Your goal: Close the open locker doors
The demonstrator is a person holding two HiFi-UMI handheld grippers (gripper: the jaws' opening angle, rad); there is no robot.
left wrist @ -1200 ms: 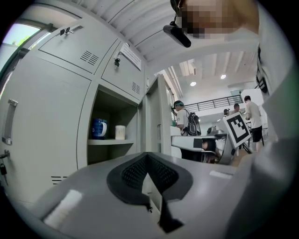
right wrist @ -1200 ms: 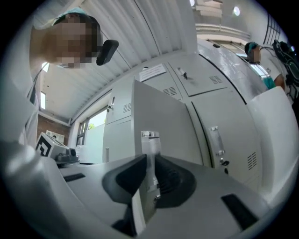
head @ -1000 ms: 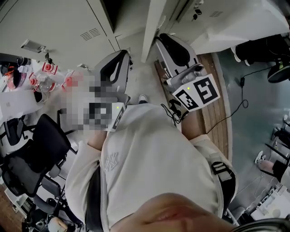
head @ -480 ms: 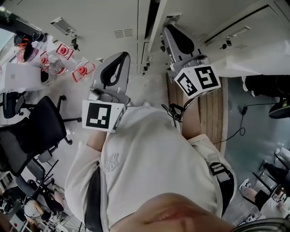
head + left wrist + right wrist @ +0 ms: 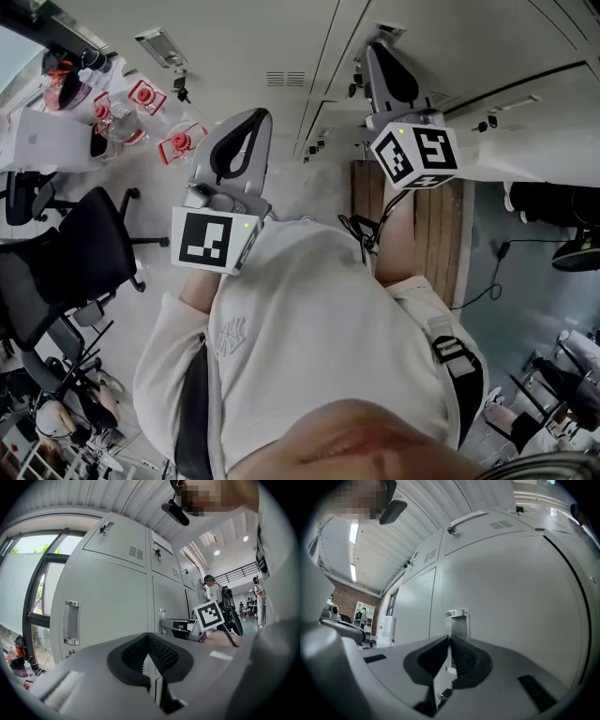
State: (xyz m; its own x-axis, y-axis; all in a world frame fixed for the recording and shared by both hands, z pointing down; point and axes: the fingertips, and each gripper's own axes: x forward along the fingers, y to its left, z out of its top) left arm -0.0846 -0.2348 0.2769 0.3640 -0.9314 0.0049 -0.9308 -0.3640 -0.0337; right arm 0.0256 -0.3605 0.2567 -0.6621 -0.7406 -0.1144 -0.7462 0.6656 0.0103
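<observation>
A row of grey lockers point(image 5: 281, 47) fills the top of the head view. My right gripper point(image 5: 381, 52) is shut and empty, its tip close against a locker door point(image 5: 469, 47). In the right gripper view that door point(image 5: 511, 597) fills the frame, and its metal handle point(image 5: 457, 620) sits just beyond the shut jaws point(image 5: 449, 641). My left gripper point(image 5: 246, 120) is shut and empty, held back from the lockers. In the left gripper view the shut jaws point(image 5: 149, 640) point at locker doors with a handle point(image 5: 71, 623). Whether any door is still ajar I cannot tell.
Black office chairs point(image 5: 75, 272) stand at the left. A table with red-labelled bottles point(image 5: 141, 98) is at the upper left. A wooden platform point(image 5: 417, 230) and a floor cable point(image 5: 487, 286) lie at the right. People stand far down the hall point(image 5: 211, 585).
The door edge that stood out from the lockers a second ago has swung in toward the locker front. My right gripper moved forward with it. The head view turned left.
</observation>
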